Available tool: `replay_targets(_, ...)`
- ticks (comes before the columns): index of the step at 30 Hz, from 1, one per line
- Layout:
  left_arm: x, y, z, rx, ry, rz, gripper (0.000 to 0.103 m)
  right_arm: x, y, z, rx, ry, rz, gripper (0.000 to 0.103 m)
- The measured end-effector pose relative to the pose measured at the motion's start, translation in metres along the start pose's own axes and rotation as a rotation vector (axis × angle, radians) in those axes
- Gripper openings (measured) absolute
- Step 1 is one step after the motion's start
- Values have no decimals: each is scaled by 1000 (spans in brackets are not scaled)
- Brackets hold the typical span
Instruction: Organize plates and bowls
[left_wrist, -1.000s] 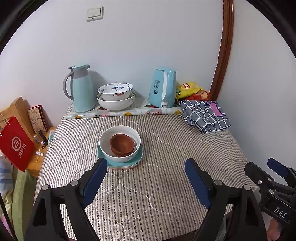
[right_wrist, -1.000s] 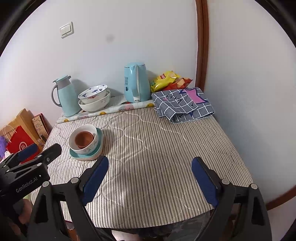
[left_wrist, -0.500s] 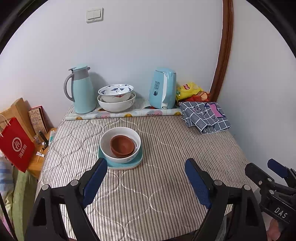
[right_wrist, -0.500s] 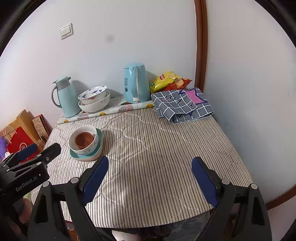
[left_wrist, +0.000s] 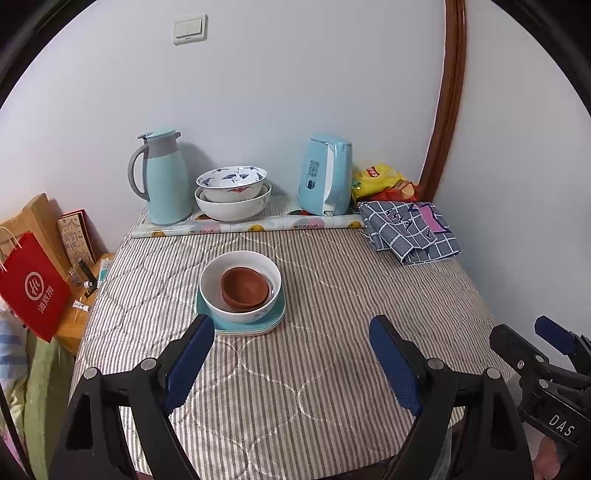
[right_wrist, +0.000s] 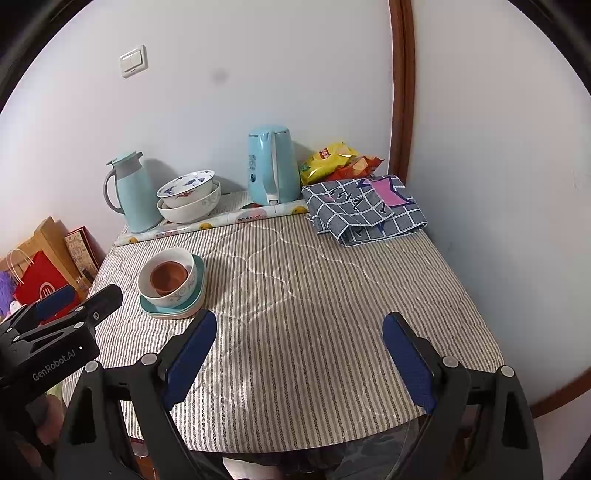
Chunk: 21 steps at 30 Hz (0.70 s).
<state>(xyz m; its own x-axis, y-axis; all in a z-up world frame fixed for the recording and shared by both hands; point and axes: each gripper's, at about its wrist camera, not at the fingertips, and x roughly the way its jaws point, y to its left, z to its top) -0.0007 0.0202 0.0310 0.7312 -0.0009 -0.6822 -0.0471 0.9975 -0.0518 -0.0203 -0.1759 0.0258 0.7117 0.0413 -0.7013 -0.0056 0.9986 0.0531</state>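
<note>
A: Where do the dishes sit?

B: On the striped quilted table (left_wrist: 332, 369). A brown bowl (left_wrist: 244, 288) is nested in a white bowl (left_wrist: 225, 306), which stands on teal plates (left_wrist: 275, 317) left of the table's middle. At the back, a blue-patterned bowl (left_wrist: 231, 181) sits inside a larger white bowl (left_wrist: 232, 210), between a pale-blue thermos jug (left_wrist: 166, 177) and a pale-blue kettle (left_wrist: 325, 173).

A: And the grippers?

B: The left gripper (left_wrist: 291, 354) hangs over the near edge with its blue pads spread wide and only the tablecloth between them. The right gripper (right_wrist: 299, 350) is the same, jaws wide apart and empty, over the near right part of the table.

A: Any writing?

B: In the left wrist view the right gripper's body reads "DAS". In the right wrist view the left gripper's body reads "GenRobot.AI". The kettle carries a printed label, too small to read. A red paper bag (left_wrist: 35, 291) left of the table bears a white round logo and white characters I can't make out. The yellow snack bag (right_wrist: 328, 158) in the corner has a red logo, unreadable. A checked cloth (right_wrist: 365, 210) lies folded beside it with a pink patch.
</note>
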Motion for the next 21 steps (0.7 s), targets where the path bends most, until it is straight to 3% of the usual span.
replay_targets(21,4,2,1,-4,5,3,85,0,-2,1,-2,2,-2,91)
